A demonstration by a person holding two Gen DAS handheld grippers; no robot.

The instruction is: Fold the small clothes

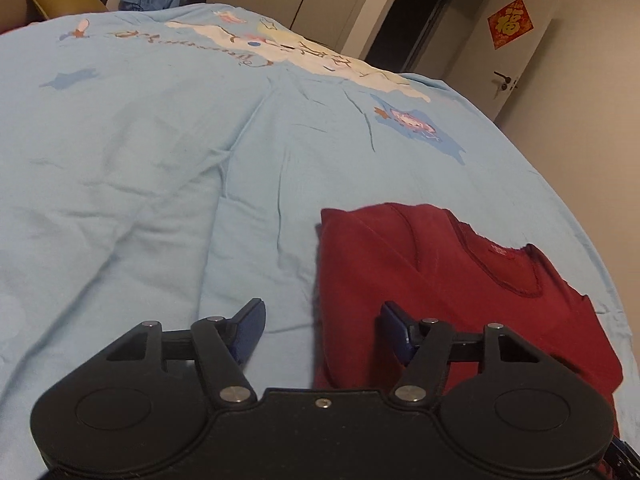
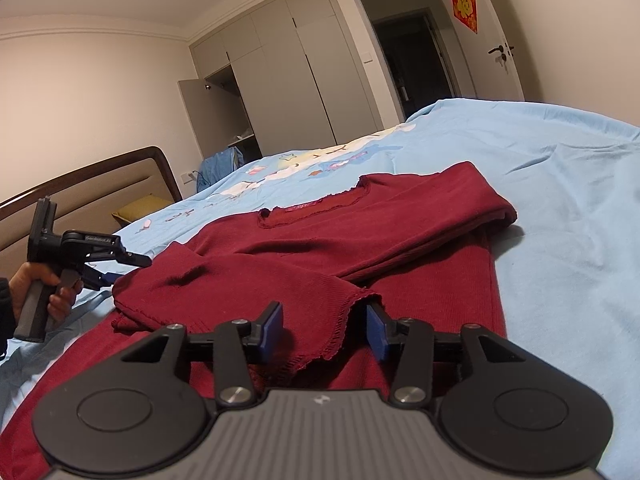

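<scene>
A dark red long-sleeved top (image 2: 360, 248) lies flat on the bed, neckline (image 2: 316, 208) toward the far side and both sleeves folded across its body. My right gripper (image 2: 325, 326) is open just above the near sleeve's cuff (image 2: 320, 312), whose frayed edge lies between the blue pads without being pinched. In the left wrist view the top (image 1: 440, 280) fills the lower right. My left gripper (image 1: 322, 328) is open over the top's folded left edge and holds nothing. The right wrist view shows this left gripper (image 2: 124, 270) at the garment's left side, held by a hand (image 2: 40, 288).
The bed carries a light-blue sheet (image 1: 160, 160) with cartoon prints. A headboard (image 2: 100, 184) and a yellow pillow (image 2: 140, 208) stand at the left, blue clothes (image 2: 220, 168) beyond. White wardrobes (image 2: 288, 80), a dark doorway and a door (image 2: 500, 60) line the far wall.
</scene>
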